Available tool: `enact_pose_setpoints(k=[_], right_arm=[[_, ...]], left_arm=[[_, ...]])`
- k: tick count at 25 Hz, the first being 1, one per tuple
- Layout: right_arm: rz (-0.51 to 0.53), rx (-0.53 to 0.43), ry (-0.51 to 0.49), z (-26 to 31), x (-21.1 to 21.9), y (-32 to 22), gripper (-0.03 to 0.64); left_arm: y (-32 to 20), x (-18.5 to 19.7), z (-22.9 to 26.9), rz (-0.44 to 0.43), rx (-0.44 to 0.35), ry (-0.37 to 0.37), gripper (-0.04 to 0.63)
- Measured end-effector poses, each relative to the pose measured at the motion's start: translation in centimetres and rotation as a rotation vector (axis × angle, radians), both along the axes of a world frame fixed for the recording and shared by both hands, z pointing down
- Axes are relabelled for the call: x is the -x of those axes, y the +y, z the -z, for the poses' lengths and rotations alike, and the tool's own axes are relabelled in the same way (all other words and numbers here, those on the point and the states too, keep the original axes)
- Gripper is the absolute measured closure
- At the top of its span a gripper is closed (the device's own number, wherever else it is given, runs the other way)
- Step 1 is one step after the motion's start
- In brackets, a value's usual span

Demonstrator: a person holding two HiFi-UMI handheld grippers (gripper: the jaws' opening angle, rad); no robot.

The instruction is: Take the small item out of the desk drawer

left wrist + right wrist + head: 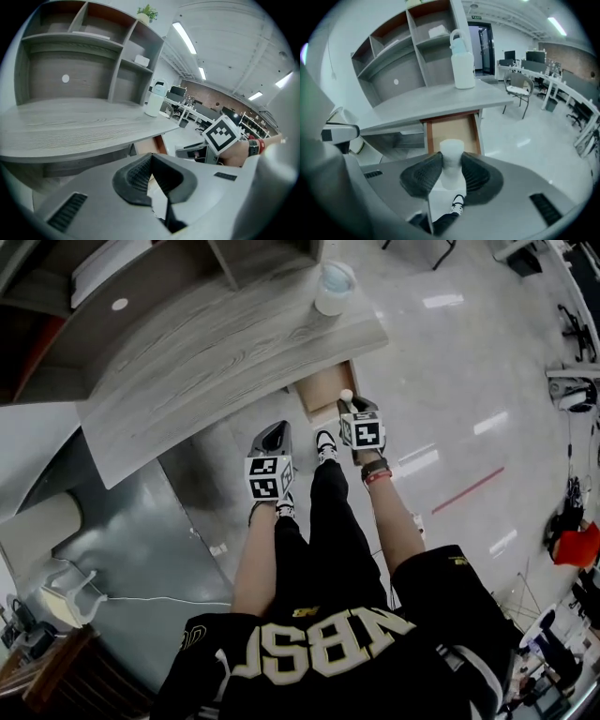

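The item (451, 157), a small white cylinder, stands upright between the ribbed pads of the right hand-held gripper (451, 164), which presses on it from both sides at a middling width. Only the right gripper view shows this grip plainly. In the head view the item (346, 396) is just a pale dot at the tip of the right hand-held gripper (349, 403).

Behind the item, the right gripper view looks into the drawer (452, 131), pulled out from under the bench (440, 101), its wooden floor bare. The head view places the item at the near end of the drawer (323, 387), beside its right corner. It does not show how high the item is.

A white jug (463, 65) stands on the bench corner above the drawer, with shelves (417, 47) behind.

The left gripper view shows the left hand-held gripper (151, 159) with its pad tips meeting and nothing between them. It points at the bench edge. It also catches the right one's marker cube (220, 133) off to the side.

From above, both bare forearms reach down and forward. The right arm stretches further, to the drawer. The left hand-held gripper (274, 435) hangs back, short of the bench, over a shoe (324, 444).
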State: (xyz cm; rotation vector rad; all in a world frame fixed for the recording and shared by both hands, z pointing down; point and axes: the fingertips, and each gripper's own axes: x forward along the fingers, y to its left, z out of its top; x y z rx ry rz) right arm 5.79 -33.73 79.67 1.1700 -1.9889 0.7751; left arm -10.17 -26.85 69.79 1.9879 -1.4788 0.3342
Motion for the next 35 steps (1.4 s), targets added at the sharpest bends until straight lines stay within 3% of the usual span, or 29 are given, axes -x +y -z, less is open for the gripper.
enact_pose_setpoints(k=[11,17,27,35], right_arm=[[-0.066,-0.146,-0.050,9.7,0.9,2.8,0.491],[-0.048,-0.241,-0.054,14.8,2.1,4.4,0.491],[-0.056,-0.472,-0.113,26.7,4.0,6.2,0.491],[-0.065,-0.660,-0.174,35.4,5.1,6.9,0.491]], left_arm=[[2.1,1.2,6.1,-0.012,-0.129,-0.014,0.581],[2.8,2.6,10.1,-0.014,-0.204,-0.042,0.581],[2.8,5.0,19.2,-0.008,-0.390,-0.111,0.581],[3.2,7.2,27.8,0.066,-0.568,-0.075,0.581]])
